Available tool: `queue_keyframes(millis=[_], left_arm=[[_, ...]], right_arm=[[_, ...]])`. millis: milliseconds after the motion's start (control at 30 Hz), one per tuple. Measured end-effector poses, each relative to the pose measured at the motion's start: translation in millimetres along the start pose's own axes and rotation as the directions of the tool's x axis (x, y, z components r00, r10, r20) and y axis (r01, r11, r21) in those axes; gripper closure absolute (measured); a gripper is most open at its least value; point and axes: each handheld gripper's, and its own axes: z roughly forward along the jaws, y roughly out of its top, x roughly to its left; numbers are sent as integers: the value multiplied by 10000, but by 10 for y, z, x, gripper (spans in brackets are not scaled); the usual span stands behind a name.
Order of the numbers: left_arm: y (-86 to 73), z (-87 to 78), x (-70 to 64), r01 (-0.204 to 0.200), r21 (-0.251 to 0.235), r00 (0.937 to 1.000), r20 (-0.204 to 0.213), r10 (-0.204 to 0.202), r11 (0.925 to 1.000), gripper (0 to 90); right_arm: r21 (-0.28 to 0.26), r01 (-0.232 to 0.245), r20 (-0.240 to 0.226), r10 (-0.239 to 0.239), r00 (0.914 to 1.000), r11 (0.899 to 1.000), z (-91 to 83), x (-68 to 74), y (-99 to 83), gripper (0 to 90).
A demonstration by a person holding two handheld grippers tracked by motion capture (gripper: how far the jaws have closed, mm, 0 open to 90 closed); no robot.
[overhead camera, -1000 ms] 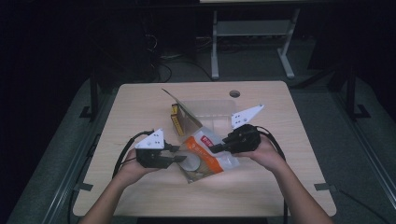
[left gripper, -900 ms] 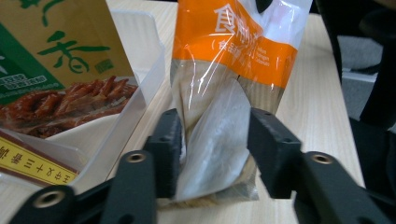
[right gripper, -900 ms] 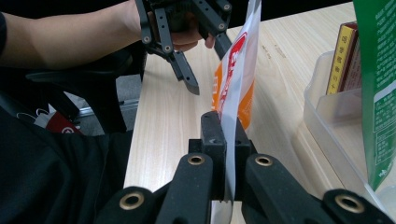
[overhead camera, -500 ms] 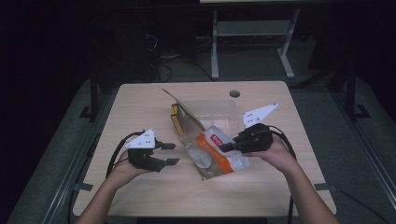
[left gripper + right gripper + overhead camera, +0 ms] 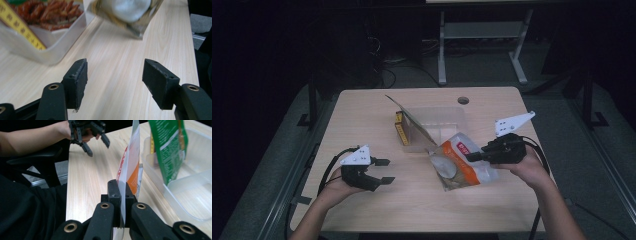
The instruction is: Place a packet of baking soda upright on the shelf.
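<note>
An orange and white snack pouch [image 5: 460, 164] lies tilted on the wooden table [image 5: 362, 115], right of centre. My right gripper [image 5: 472, 156] is shut on its right edge; in the right gripper view the thin pouch edge [image 5: 130, 162] stands upright, pinched between the jaws of the right gripper [image 5: 121, 195]. My left gripper [image 5: 383, 170] hovers open over the table's near left, well apart from the pouch. In the left gripper view the left gripper [image 5: 116, 77] has bare wood between its pads, with the pouch's bottom [image 5: 127, 10] far ahead.
A clear plastic container [image 5: 447, 117] sits mid-table behind the pouch, with a flat snack packet [image 5: 403, 126] leaning at its left side. The packet's green back [image 5: 170, 147] stands in the container [image 5: 190, 195]. A cable hole [image 5: 463, 100] lies near the far edge.
My left gripper let go of the pouch, opened, and drew back to the near left. The right gripper carried the pouch a little to the right.
</note>
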Motion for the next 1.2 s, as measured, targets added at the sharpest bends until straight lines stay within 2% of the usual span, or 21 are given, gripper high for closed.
queue_keyframes(millis=[100,367,500,733,867,933,1167,1200], left_arm=[[-49,3,-4,32,68,10000,31,-32,10000,359],[-52,67,-9,9,298,9999,153,-13,9996,348],[-50,93,-24,61,329,9997,235,-69,9994,344],[-53,130,-32,-87,500,9994,328,71,9987,340],[-52,136,-39,4,488,9994,352,-21,9988,339],[-49,136,-33,-103,554,9993,377,82,9984,339],[-56,144,-41,-28,598,9989,466,0,9982,336],[-57,146,-38,-20,602,9989,468,-8,9982,336]], right_arm=[[-49,5,173,-4,9998,10000,-56,6,-3,900],[-117,-69,728,77,9973,9999,-160,11,31,900],[-98,-152,983,160,9950,9998,-186,3,57,900],[-148,-379,1453,396,9886,9992,-214,-28,100,900],[-101,-418,1748,430,9837,9991,-244,-38,188,900],[-100,-424,1880,435,9812,9991,-262,-44,242,900],[-485,-285,2018,378,9787,9984,-400,-51,417,900],[-520,-287,2165,393,9755,9982,-425,-45,436,900]])
